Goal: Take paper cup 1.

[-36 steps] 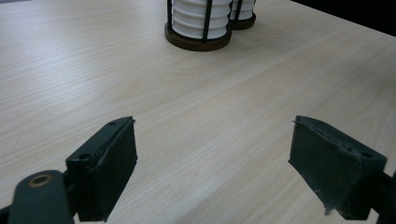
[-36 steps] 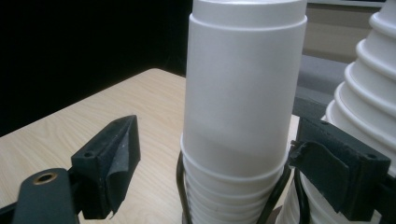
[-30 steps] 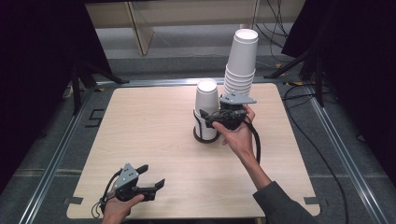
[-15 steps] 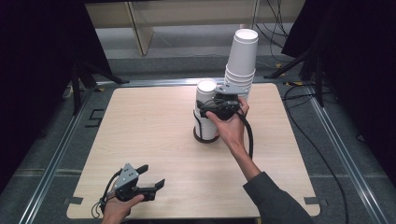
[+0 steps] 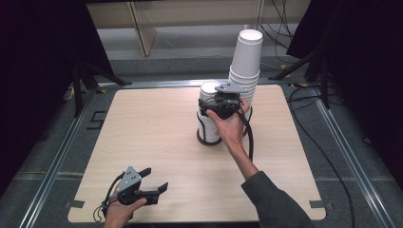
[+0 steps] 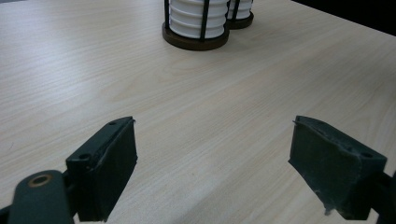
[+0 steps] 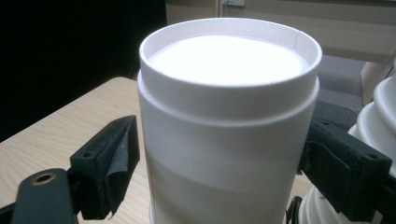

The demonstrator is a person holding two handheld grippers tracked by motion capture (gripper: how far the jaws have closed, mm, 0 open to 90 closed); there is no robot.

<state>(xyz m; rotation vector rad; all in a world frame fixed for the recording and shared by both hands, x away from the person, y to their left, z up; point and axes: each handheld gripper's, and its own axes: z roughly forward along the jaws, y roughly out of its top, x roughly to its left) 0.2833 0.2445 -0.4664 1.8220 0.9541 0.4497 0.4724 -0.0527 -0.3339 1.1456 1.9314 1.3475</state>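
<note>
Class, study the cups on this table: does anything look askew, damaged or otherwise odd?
Yes. The tall stack of cups at the far side leans to the right near its top, so it looks unsteady. The shorter stack, with the right gripper around its top cup, stands straight.

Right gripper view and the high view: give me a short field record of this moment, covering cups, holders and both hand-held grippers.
short stack: upside-down white cups in a dark holder at mid table
tall stack: cups just right of it, reaching higher
right hand-held gripper: jaws open on either side of the short stack's top cup, left jaw apart from it; right contact unclear
left hand-held gripper: open, holding nothing, low over the near left of the table
</note>
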